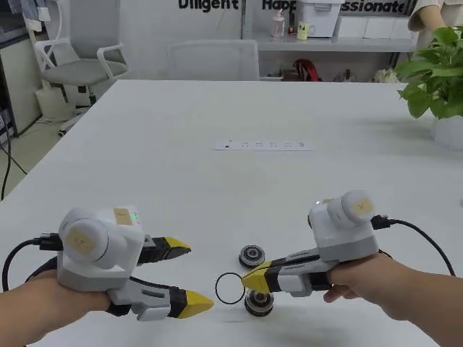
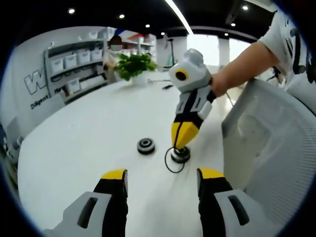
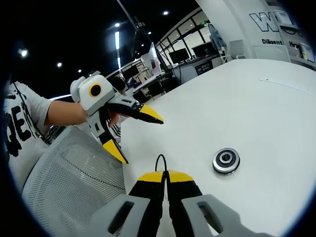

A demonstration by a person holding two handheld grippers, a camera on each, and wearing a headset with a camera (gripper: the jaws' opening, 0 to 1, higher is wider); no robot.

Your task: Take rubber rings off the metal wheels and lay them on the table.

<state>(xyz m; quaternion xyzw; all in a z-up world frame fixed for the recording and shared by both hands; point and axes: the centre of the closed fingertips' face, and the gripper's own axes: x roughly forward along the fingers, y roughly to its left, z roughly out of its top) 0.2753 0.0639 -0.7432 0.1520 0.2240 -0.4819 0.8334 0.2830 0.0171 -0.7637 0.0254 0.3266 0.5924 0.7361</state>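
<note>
The right gripper [image 1: 251, 279] has its fingers [image 3: 150, 177] pressed together on the edge of a rubber ring [image 1: 230, 288]. The ring is a thin black loop that stands out round and unkinked beside the yellow tips. In the right gripper view a short arc of it pokes up between them. I judge this ring to be free of its wheel and one step short of laid down; whether its lower side touches the counter [image 1: 217, 181] I cannot tell.

Just beside the loop, partly under the fingertips, sits a metal wheel [image 1: 259, 303], small and squat, lying flat. It is likely the one the ring belonged to. A second wheel [image 1: 252, 254] lies near it, a little further from the near edge of the counter. Its dark outer band around a bright metal face suggests its ring is on, so that one seems left to strip. The task reads as early: one ring off and in hand, the laying-down yet to do, and another wheel waiting.

The left gripper [image 1: 192, 275] hovers by the near edge, toward the counter's left side. Its fingers [image 2: 114, 175] are well apart and hold nothing, pointing toward the ring and wheels. Further out, a white power strip [image 1: 264, 145] lies at the counter's middle, and a potted plant [image 1: 434, 72] stands at its right edge.
</note>
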